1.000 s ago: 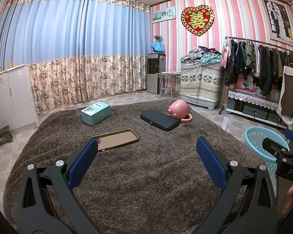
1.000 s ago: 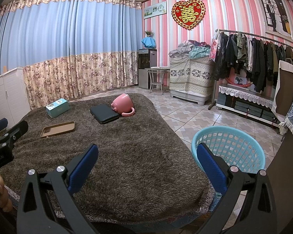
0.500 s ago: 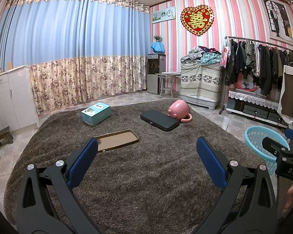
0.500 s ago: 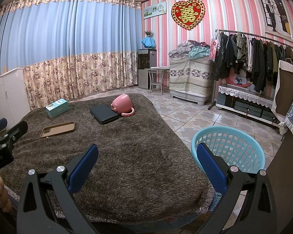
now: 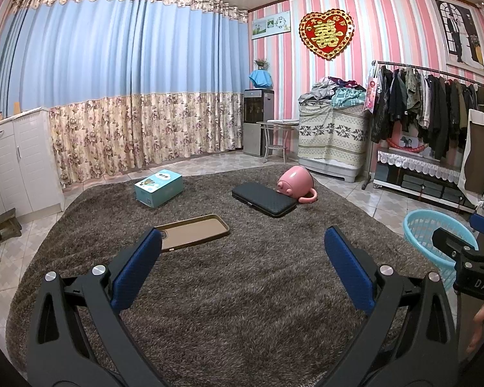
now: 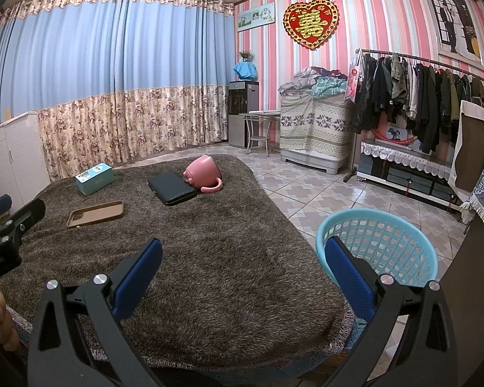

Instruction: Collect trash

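- Two claws, left claw [image 5: 242, 251] and right claw [image 6: 242, 254], hang released over the shaggy brown-carpeted worktop [image 5: 242, 290].
- Only the right wrist view looks into the round light-blue plastic basket [image 6: 380, 251]: nothing inside.
- Far off lie the brown phone case [image 5: 192, 232], teal cardboard box [image 5: 158, 187], black wallet [image 5: 264, 199] and tipped pink mug [image 5: 295, 184].

Light: bright, even, indoor, from overhead
Shadows: soft, faint
Glare: none obvious
Focus: sharp throughout
Edges: strong fisheye bending, black vignette in the corners
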Tool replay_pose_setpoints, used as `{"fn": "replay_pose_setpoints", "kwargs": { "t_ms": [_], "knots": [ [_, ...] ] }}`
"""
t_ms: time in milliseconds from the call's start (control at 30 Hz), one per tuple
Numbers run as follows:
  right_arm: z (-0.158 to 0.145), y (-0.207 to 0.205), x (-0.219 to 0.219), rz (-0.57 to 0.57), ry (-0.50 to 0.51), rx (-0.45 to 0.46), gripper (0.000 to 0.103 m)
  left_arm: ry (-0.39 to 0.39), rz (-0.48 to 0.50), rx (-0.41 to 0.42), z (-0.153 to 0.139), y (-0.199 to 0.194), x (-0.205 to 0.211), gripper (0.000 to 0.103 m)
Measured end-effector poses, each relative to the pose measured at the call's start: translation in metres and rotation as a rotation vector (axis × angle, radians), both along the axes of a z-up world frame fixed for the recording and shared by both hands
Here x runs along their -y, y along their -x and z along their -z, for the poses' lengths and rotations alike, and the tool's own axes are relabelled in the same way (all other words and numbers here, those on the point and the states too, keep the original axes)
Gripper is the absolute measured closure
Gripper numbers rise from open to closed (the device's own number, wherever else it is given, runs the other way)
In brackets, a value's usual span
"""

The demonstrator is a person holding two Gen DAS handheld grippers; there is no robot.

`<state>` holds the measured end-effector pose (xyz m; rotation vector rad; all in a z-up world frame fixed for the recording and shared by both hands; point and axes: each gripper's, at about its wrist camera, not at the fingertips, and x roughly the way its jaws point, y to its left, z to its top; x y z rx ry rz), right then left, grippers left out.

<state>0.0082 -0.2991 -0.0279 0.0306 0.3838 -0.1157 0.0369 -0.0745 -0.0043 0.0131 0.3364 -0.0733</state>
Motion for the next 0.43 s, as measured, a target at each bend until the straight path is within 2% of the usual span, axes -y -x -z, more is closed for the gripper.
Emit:
{"fn": "replay_pose_setpoints", "kwargs": {
  "t_ms": [433],
  "knots": [
    [-0.0001,-0.0002,0.0007,0.001,0.001,0.000,0.004,0.000,0.006,0.005,-0.0034,-0.0023,-0.0040,0.005]
  ]
}}
